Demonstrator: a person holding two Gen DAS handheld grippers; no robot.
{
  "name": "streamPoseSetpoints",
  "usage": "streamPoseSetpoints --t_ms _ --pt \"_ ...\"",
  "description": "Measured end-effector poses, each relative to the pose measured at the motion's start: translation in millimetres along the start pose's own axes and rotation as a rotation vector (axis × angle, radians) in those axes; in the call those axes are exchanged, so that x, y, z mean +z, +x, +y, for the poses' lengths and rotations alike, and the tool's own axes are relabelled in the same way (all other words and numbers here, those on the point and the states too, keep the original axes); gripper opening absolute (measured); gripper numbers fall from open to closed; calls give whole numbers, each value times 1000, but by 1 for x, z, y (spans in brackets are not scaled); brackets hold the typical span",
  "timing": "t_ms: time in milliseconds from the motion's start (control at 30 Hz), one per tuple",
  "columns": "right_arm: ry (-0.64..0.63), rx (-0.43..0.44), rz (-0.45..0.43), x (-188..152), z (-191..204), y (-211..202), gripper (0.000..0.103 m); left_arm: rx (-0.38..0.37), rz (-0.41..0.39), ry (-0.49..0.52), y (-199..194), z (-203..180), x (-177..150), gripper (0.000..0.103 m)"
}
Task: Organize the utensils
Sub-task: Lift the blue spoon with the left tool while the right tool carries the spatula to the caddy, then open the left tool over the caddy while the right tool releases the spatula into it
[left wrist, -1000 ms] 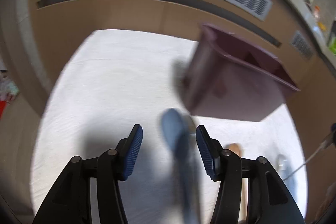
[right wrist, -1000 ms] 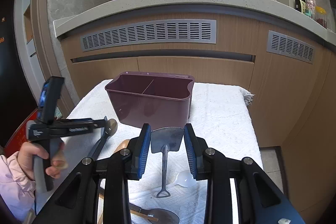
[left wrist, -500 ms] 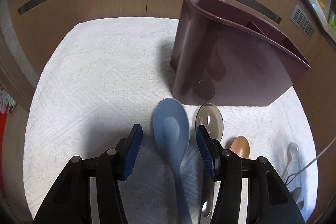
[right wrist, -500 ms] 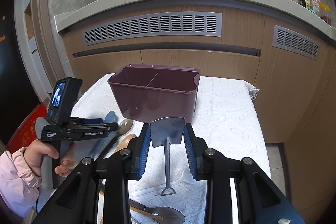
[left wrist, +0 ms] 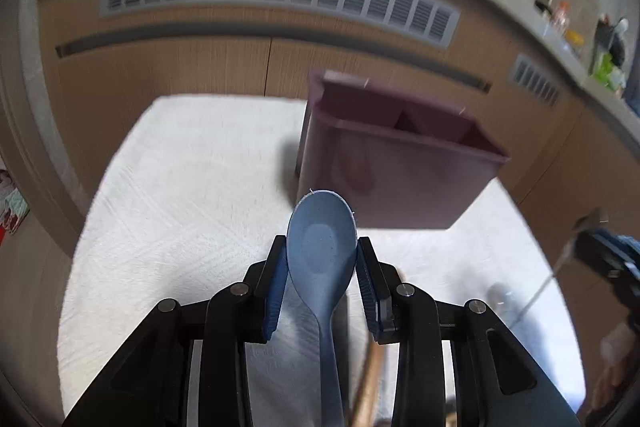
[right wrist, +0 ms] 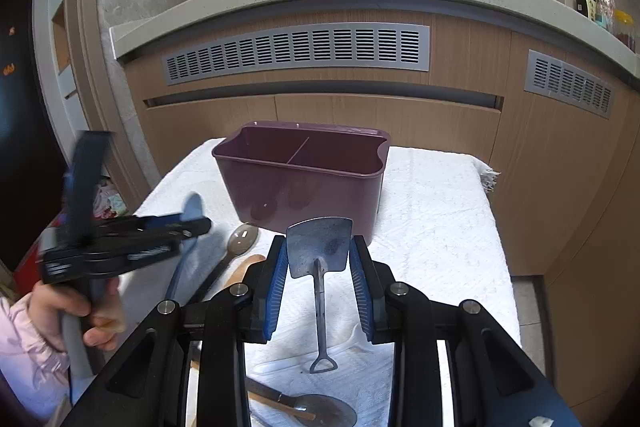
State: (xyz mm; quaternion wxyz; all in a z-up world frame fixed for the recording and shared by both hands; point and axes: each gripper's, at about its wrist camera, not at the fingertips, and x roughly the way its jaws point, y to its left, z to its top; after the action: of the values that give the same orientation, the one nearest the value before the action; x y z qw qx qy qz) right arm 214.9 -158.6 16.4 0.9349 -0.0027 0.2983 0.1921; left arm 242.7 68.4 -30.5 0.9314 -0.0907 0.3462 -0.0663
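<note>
Holding a blue spoon (left wrist: pixel 321 251) by its bowl, the left gripper (left wrist: pixel 321 267) has just been closing, and its pads now pinch the bowl's 2 edges while the handle trails back beneath the gripper. Seen from the right wrist, the spoon is lifted clear of the white cloth (right wrist: pixel 432 211) on the counter, likely so it can travel to the purple bin (right wrist: pixel 304 179). A hand (right wrist: pixel 76 311) in a pink sleeve squeezes that gripper's handle.

Beside it, a clear-bowled spoon (right wrist: pixel 242 239) and a wooden spoon (right wrist: pixel 246 265) lie on the cloth, not yet sorted.

The bin stands upright mid-cloth with 2 compartments, both apparently empty, so sorting looks barely begun.

The right gripper (right wrist: pixel 319 259) clamps a small metal spatula (right wrist: pixel 319 243) by its blade, handle hanging down, held raised in front of the bin, probably waiting its turn. More utensils lie beneath it.
</note>
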Motion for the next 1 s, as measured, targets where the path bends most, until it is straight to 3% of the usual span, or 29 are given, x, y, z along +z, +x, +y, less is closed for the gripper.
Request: streamPoseSetpoints --t_ms 167,267,433,567,733,1000 --pt "12 -1 -40 3 2 -13 28 -36 -119 16 -43 -14 7 34" --pt "32 11 -96 15 2 -28 28 -69 -198 36 -69 -24 30 34" --pt "-10 13 -250 79 2 -60 28 -174 -350 80 -109 -43 113 34" --pt "-43 -8 -330 135 -2 -63 28 -126 -443 119 -111 -51 165 34" --pt "-36 -23 -298 161 -11 -21 28 -114 -412 102 -71 -45 184 34" --pt "30 -20 -113 136 -29 62 28 -108 -212 57 17 -31 155 34"
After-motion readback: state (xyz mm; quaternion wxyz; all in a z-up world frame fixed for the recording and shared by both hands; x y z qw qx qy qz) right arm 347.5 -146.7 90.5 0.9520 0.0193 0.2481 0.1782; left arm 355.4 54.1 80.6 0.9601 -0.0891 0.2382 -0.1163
